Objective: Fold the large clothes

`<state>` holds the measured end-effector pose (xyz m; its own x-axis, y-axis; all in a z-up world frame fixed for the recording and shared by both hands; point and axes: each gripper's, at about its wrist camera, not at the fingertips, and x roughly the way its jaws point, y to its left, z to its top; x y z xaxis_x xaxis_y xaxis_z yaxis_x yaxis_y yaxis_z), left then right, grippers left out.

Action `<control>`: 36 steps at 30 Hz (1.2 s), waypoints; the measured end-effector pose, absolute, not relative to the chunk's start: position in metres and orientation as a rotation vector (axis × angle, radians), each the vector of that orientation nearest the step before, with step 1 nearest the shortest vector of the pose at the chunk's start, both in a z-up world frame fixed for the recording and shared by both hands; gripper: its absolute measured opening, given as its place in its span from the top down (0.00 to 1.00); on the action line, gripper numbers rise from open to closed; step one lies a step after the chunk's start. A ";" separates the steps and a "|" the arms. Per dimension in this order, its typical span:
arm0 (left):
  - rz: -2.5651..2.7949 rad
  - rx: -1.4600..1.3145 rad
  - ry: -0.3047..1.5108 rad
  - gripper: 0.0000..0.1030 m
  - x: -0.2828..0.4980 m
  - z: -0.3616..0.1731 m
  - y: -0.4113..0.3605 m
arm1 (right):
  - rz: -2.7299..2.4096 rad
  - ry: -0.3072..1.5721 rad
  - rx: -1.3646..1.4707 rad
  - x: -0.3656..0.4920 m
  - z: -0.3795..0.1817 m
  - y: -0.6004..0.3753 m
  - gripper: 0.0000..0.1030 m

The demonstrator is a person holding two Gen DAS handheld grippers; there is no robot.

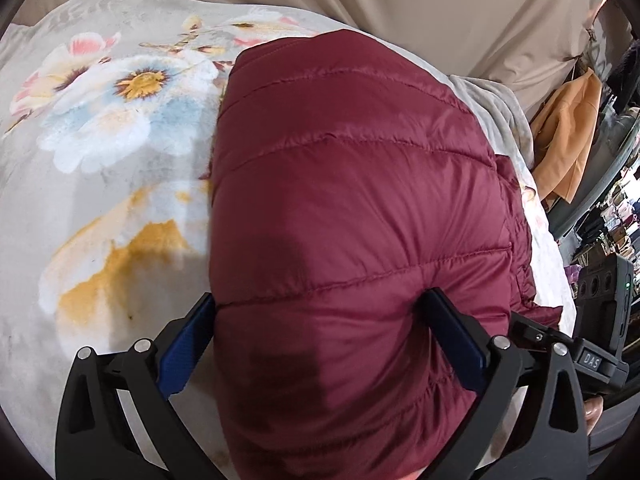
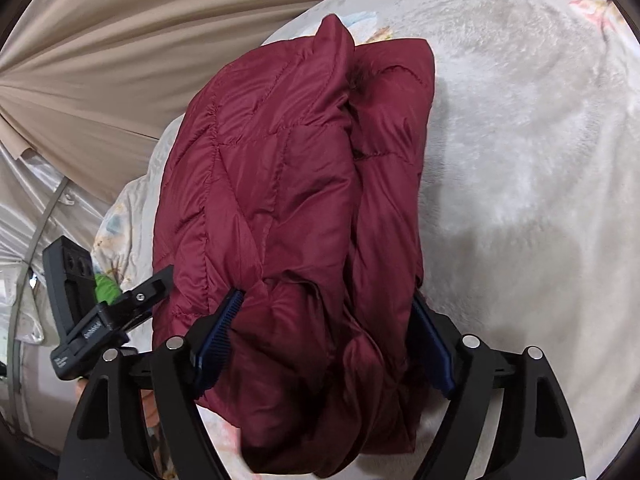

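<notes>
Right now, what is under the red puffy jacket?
The maroon jacket lies on a pale flowery blanket, which shows all around it. What the blanket covers is hidden. Both the left gripper and the right gripper straddle the jacket's near end.

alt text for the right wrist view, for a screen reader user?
A folded maroon puffer jacket sits bunched between the wide-spread blue-padded fingers of the right gripper, on a pale floral blanket. Beige curtains hang behind; the left gripper shows at the left edge.
</notes>
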<state>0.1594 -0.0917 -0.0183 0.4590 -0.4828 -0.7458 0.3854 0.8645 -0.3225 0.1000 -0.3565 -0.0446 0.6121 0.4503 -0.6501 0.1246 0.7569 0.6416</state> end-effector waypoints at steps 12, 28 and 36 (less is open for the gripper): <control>-0.550 -0.065 0.876 0.04 0.152 -0.025 -0.099 | 0.266 0.851 0.721 0.097 -0.055 -0.352 0.44; -0.655 0.015 0.733 0.57 0.131 0.031 -0.107 | 0.288 0.669 0.675 0.079 -0.012 -0.335 0.82; -0.745 0.020 0.522 0.61 0.094 0.113 -0.107 | 0.256 0.450 0.573 0.035 0.065 -0.329 0.83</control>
